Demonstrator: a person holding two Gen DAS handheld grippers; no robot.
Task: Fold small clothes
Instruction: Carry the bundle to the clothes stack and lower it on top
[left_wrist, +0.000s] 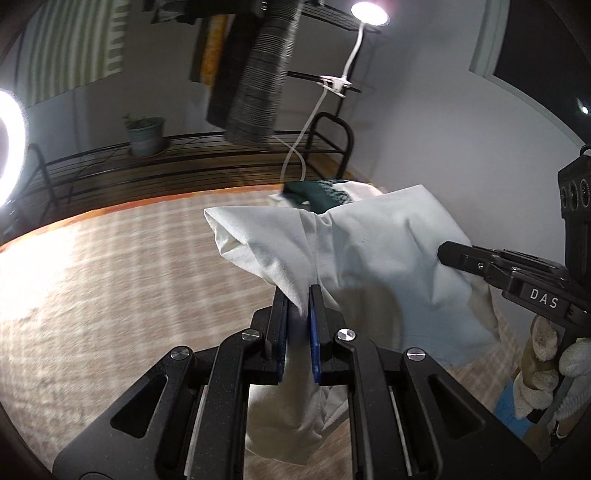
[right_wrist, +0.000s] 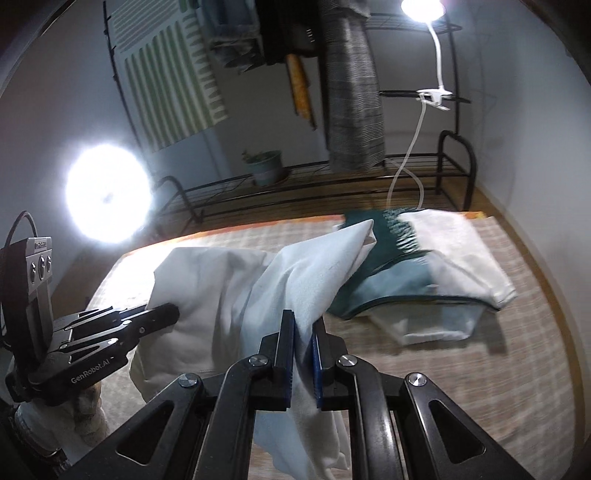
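A small white garment hangs in the air above the checked table cover, held by both grippers. My left gripper is shut on one bunched edge of it; cloth trails down between the fingers. My right gripper is shut on another edge of the same garment. In the left wrist view the right gripper grips the garment's right side. In the right wrist view the left gripper grips its left side.
A pile of clothes, dark green and white, lies at the table's far right. The checked cover spreads left. Behind stand a black wire rack with hanging clothes, a potted plant and a clip lamp.
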